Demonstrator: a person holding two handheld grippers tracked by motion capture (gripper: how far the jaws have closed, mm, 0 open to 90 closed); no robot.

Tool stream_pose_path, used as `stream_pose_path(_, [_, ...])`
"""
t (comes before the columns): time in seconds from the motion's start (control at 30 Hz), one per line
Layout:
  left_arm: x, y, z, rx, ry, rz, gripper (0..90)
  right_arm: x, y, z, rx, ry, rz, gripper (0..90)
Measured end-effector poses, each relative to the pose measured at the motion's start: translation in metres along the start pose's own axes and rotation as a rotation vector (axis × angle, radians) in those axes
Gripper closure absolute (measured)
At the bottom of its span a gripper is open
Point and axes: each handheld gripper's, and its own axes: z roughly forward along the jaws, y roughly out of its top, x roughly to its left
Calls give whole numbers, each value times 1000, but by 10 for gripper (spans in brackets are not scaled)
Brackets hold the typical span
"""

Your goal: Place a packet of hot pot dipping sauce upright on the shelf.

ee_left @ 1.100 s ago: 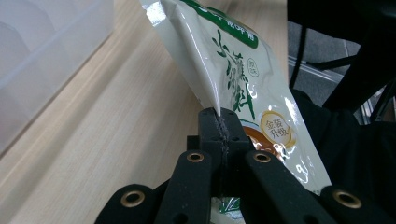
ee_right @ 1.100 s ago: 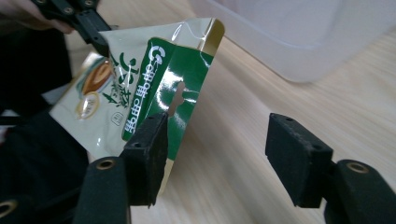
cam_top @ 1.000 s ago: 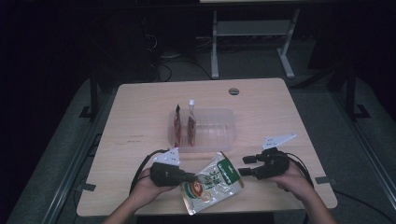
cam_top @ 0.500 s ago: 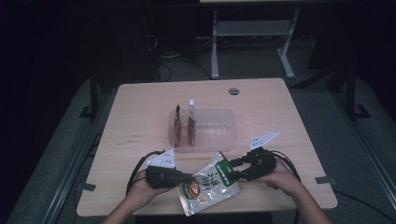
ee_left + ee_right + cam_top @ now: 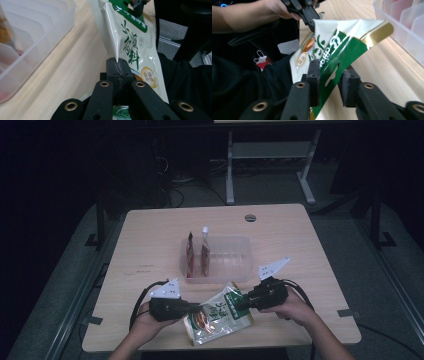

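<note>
A: Start with the biggest thing on view. Where does everything sit?

B: On a pale wooden table (image 5: 150, 235), with a clear divided bin (image 5: 235, 265) near its middle. Two forearms come in from the near edge, one hand on each tool, both held low and roughly level over the front of the table and pointing inward at each other.

A: And what is between them?

B: A seasoning pouch (image 5: 218, 312), white and green with printed characters and a round picture of food. It hangs just in front of the bin, stretched between the two tools, partly past the table's near edge.

A: How does the left gripper (image 5: 196, 308) stand?

B: Clamped tight. In the left gripper view its jaws meet with the pouch's side seam pinched between them, and the pouch (image 5: 130, 42) rises from that seam.

A: The right gripper (image 5: 242, 303)?

B: Its jaws have just been closing, with the pouch's green top strip and hanger slot between them. In the right gripper view one pad lies against the strip while a gap shows at the other, so it is not yet pressing from both sides.

A: Anything hard to read?

B: The two sachets (image 5: 196, 257) standing in the bin's left slots are too small to identify, and the pouch's lower end is cut off in both gripper views.
</note>
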Motion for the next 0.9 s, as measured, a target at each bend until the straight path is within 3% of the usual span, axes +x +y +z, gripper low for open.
stream_pose_path(0.47, [10, 3, 4, -9, 15, 11, 900, 14, 7, 4, 7, -20, -71, 893])
stream_pose_path(0.6, [14, 5, 6, -20, 10, 6, 890, 16, 8, 0, -30, -21, -79, 900])
stream_pose_path(0.77, [17, 6, 10, -15, 22, -18, 794, 18, 9, -2, -59, -20, -67, 900])
stream_pose_path(0.9, [18, 7, 9, -43, 54, -47, 641, 19, 9, -4, -81, -15, -63, 900])
